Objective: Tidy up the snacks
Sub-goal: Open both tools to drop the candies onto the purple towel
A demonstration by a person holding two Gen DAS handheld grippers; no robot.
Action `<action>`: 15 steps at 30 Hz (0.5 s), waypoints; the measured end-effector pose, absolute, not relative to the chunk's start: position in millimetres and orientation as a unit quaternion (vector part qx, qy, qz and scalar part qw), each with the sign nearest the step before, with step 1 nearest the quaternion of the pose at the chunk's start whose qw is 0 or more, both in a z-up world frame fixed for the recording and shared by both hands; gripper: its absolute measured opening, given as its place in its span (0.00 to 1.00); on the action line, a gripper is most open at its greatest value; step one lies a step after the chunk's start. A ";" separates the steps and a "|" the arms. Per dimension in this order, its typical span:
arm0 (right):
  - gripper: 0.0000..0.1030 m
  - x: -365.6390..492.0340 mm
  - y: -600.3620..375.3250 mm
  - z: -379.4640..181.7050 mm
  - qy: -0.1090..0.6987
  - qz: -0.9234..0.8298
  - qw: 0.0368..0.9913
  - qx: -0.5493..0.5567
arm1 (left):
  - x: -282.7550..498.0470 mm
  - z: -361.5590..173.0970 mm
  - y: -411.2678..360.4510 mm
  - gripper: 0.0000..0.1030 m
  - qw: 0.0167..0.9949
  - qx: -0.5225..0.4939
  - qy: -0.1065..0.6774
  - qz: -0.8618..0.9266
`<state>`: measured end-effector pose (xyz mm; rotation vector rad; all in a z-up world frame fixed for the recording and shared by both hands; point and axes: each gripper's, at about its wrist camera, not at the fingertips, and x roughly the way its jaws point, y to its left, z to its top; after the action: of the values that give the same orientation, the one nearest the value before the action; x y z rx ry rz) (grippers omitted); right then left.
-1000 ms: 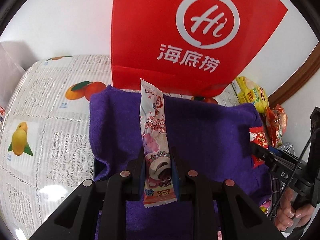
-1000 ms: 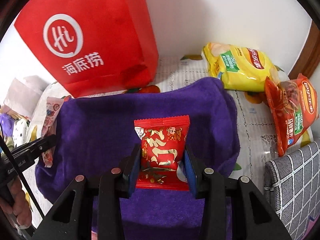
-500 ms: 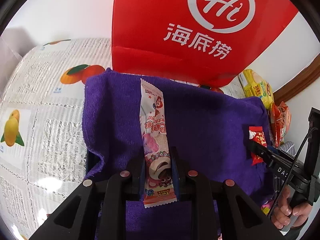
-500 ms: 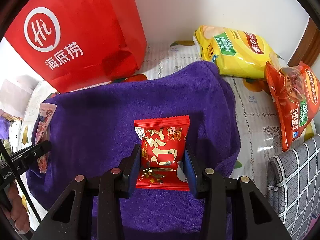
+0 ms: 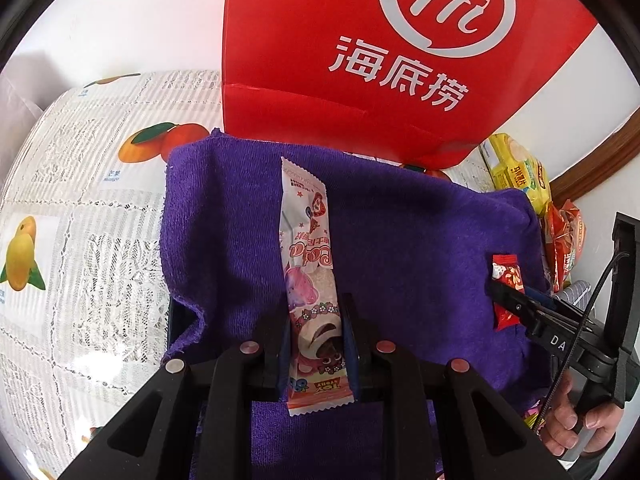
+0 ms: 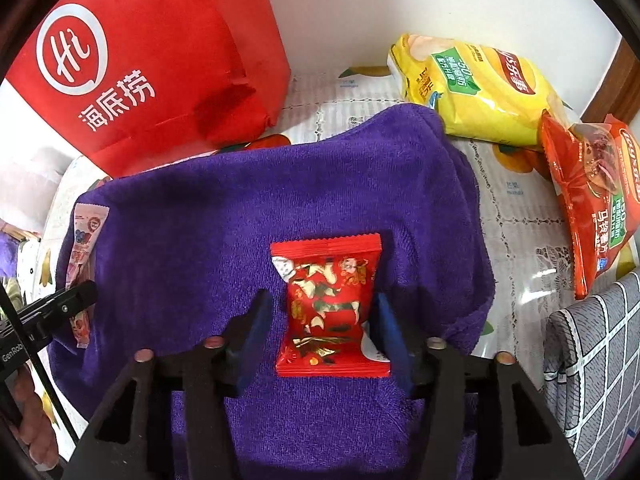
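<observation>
Two glossy foil snacks are lying over a fuzzy purple towel (image 6: 360, 184). Between the right gripper (image 6: 320, 320) fingers (image 6: 256, 320), which are opening and standing clear of it on the left side, a small square red packet (image 6: 330, 304) with crimped ends is resting on the cloth. The left gripper (image 5: 316, 336) fingers (image 5: 286, 344) are pressing together on a long, narrow pink wrapper (image 5: 308, 272), its far end stretching ahead over the towel. Beyond both fingers a stiff red paper bag (image 5: 360, 60) is standing on the lace-patterned worktop (image 5: 80, 220). Right of the right fingers, puffy yellow (image 6: 476, 88) and orange chip bags (image 6: 592, 200) are lying.
</observation>
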<state>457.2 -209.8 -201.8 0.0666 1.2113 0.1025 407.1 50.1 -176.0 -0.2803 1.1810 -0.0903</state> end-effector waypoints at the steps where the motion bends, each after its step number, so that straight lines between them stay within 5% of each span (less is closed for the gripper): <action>1: 0.56 456.8 -208.6 -200.7 0.570 0.048 0.819 0.030 | 407.4 -176.5 49.7 0.20 0.820 -0.131 0.555 -0.043; 12: 0.59 452.5 -220.6 -181.0 0.557 0.054 0.826 0.073 | 411.7 -182.2 44.9 0.21 0.818 -0.130 0.558 -0.043; 15: 0.64 448.6 -218.9 -173.0 0.548 0.054 0.833 0.064 | 412.0 -178.9 45.2 0.30 0.819 -0.130 0.557 -0.043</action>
<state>448.6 -218.9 -173.0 0.1366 1.1606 0.1141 412.0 45.2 -178.9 -0.2777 1.1853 -0.0906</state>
